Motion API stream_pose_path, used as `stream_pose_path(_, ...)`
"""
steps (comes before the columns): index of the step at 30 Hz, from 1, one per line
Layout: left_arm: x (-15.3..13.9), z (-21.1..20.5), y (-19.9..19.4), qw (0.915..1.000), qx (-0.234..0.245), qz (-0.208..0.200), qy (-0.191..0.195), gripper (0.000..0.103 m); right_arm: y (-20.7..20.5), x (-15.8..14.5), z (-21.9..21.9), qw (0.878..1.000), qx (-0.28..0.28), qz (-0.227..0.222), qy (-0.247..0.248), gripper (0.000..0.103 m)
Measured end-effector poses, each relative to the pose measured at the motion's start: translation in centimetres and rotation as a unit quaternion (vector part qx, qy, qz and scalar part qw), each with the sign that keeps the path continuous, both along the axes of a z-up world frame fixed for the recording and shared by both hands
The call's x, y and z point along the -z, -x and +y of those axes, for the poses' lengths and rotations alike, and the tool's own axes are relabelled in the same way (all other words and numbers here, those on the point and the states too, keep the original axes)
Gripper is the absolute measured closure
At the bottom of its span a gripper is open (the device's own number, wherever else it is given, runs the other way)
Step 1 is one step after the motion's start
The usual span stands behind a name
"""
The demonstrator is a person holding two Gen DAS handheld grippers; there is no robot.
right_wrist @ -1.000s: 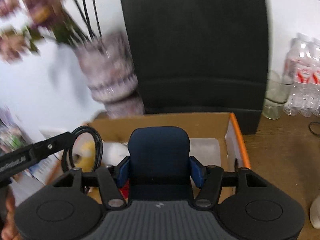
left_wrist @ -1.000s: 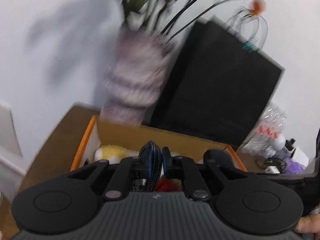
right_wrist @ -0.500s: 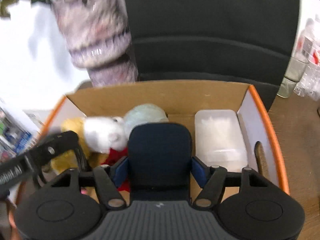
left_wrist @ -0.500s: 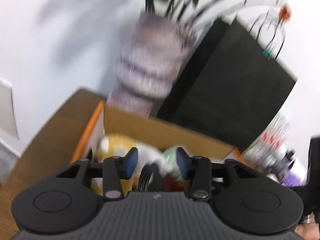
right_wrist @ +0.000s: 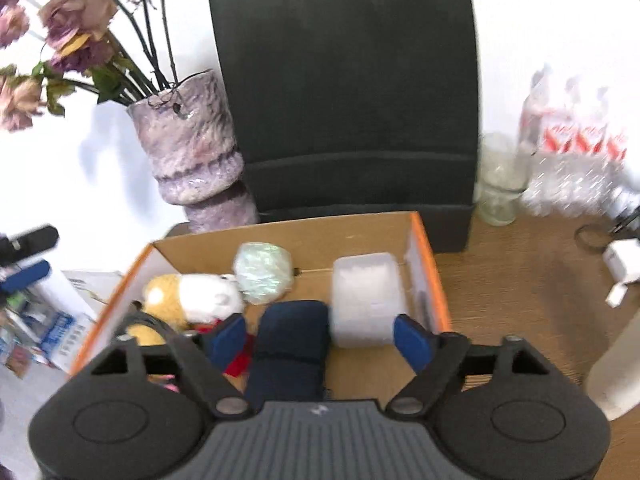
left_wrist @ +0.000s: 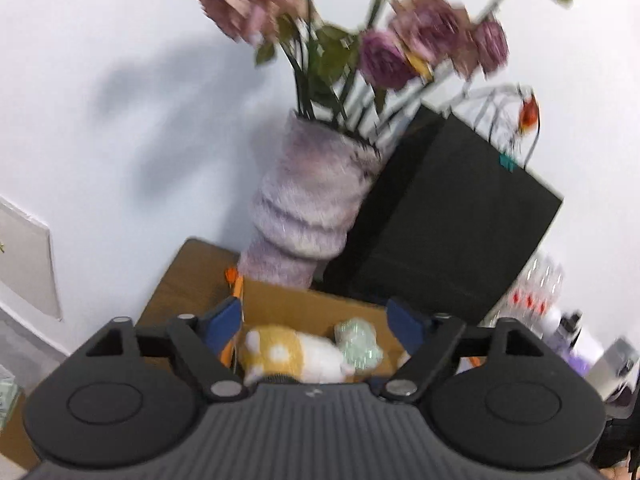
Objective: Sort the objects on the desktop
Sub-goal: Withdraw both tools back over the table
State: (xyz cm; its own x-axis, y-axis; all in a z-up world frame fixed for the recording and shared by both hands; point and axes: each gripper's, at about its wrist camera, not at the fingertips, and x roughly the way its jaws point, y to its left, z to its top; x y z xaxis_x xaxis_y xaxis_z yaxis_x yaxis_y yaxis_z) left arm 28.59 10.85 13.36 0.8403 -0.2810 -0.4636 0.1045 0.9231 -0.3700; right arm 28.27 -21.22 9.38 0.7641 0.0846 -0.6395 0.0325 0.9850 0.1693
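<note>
A cardboard box (right_wrist: 320, 236) with orange edges holds a yellow-and-white plush toy (right_wrist: 192, 296), a pale green ball (right_wrist: 262, 268) and a white plastic tub (right_wrist: 366, 292). A coiled black cable (right_wrist: 144, 320) lies at its left side, partly hidden. My right gripper (right_wrist: 320, 336) hangs over the box with its jaws opening. A dark blue case (right_wrist: 292, 348) sits between them, and neither pad touches it. My left gripper (left_wrist: 314, 320) is above the box (left_wrist: 300, 304), its jaws opening with nothing held. Below it are the plush toy (left_wrist: 288, 352) and ball (left_wrist: 356, 344).
A purple vase (right_wrist: 188, 152) of dried flowers and a black paper bag (right_wrist: 352, 100) stand behind the box. A glass jar (right_wrist: 500, 184), packed water bottles (right_wrist: 576, 160), a white charger (right_wrist: 622, 264) and a white cylinder (right_wrist: 616, 368) are on the wooden desk at right. Printed papers (right_wrist: 52, 320) lie left.
The left gripper let go of the black cable into the box, opened wide and rose. The right gripper opened off the dark blue case above the box.
</note>
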Motion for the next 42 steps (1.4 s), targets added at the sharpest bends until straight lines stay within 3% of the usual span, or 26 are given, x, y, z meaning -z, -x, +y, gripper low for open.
stream_pose_path(3,-0.3,-2.6,1.6,0.9976,0.003,0.007,-0.068,0.006,1.2,0.4,0.0,1.0,-0.005,-0.001,0.029,0.02)
stream_pose_path(6,-0.5,-4.7,4.1,0.992,0.004,-0.005,-0.126,0.002,2.9,0.5,-0.6,1.0,-0.022,-0.007,0.019,0.018)
stream_pose_path(11,-0.1,-6.9,8.4,0.9839,0.019,-0.003,-0.178,0.0,5.6,-0.1,-1.1,0.999,-0.038,-0.008,0.018,0.014)
stream_pose_path(15,-0.1,-8.1,11.8,0.9757,0.004,0.007,-0.219,0.0,8.2,-1.1,-1.1,0.999,-0.043,-0.019,0.012,0.008)
stream_pose_path(18,-0.5,-8.4,15.4,0.9786,-0.011,0.001,-0.205,0.0,11.0,-1.6,-0.9,0.999,-0.047,-0.028,0.005,0.007)
stream_pose_path(23,-0.5,-9.1,22.6,0.9838,-0.019,-0.025,-0.176,0.0,17.9,-1.7,0.4,0.995,-0.064,-0.062,0.036,0.005)
stream_pose_path(25,0.3,-9.4,25.9,0.9836,-0.019,-0.047,-0.173,0.0,21.5,-1.3,0.8,0.992,-0.07,-0.093,0.048,0.0)
stream_pose_path(28,2.5,-9.4,30.3,0.9809,-0.045,-0.07,-0.176,0.0,26.3,-0.1,1.3,0.985,-0.088,-0.127,0.082,0.0)
stream_pose_path(31,5.0,-9.2,33.5,0.9795,-0.08,-0.062,-0.174,0.0,30.6,1.8,1.5,0.981,-0.092,-0.143,0.093,0.0)
stream_pose_path(33,6.4,-8.9,35.3,0.9814,-0.094,-0.046,-0.161,0.0,32.9,3.0,1.3,0.982,-0.096,-0.141,0.075,0.0)
stream_pose_path(38,8.7,-9.1,37.8,0.9873,-0.063,-0.005,-0.146,0.0,36.9,5.0,0.4,0.983,-0.12,-0.135,0.032,0.0)
stream_pose_path(42,9.2,-9.9,37.8,0.9866,-0.046,-0.004,-0.157,0.0,37.8,6.3,0.4,0.986,-0.116,-0.113,0.024,0.0)
